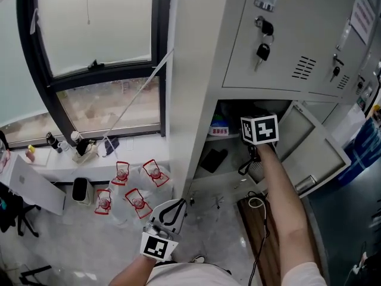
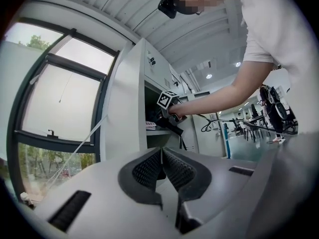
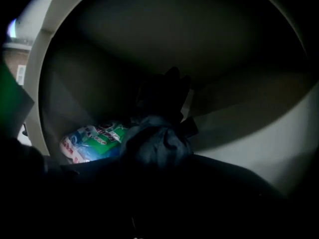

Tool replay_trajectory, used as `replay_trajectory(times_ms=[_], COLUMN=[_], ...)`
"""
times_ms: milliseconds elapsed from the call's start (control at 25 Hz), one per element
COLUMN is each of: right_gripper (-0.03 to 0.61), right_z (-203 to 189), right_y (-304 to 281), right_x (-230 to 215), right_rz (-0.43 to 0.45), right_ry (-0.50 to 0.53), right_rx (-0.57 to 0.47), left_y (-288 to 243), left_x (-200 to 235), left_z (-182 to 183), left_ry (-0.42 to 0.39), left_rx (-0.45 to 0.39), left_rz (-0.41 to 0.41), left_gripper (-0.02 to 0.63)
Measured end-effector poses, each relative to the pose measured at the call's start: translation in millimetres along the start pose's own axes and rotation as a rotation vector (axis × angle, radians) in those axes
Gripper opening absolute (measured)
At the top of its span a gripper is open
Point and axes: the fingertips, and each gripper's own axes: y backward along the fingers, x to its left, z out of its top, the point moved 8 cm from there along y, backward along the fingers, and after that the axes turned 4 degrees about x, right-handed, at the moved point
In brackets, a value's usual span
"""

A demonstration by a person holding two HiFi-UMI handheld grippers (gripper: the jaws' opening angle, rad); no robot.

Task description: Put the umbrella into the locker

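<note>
Now | right claw (image 1: 255, 155) grips umbrella (image 3: 157, 143) inside locker (image 1: 196, 70) | left claw (image 2: 162, 169) closed

Bright window (image 1: 98, 28) daylight, fisheye vignetting, locker (image 3: 249, 143) interior dark

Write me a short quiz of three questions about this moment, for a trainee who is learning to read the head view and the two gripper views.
1. True or false: the left gripper holds the umbrella.
2. Where does the right gripper reach? A: to the window. B: into the open compartment of the locker. C: down to the floor.
3. In the right gripper view, what lies beside the umbrella inside the locker?
Key: 1 false, its jaws are together on nothing. 2 B. 3 a colourful packet.
</note>
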Motion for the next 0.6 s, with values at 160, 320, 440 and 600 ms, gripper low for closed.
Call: replay_trajectory(times_ms=[160,320,440,600], right_gripper=[0.242,0.245,0.247,0.253], right_z=[0,-4,-4,-4], right_y=[-13,-25,-33,-42], right_x=[-1,0,-2,-3], right_rz=[-0.080,-0.113,-0.118,-0.122], right_ry=[0.087,0.118,0.112,0.138], right_rx=[0.011,0.044,0.058,0.092], left_y=[3,1,0,-1], left_x=[3,4,2,-2], left_z=[-2,-3,-3,-3], left_ry=[0.015,0.019,0.022,0.018], left_rx=[0.006,0.015,0.021,0.031], left_rz=[0.021,0.030,0.029,0.028], left_gripper=[0.029,0.029,0.029,0.029])
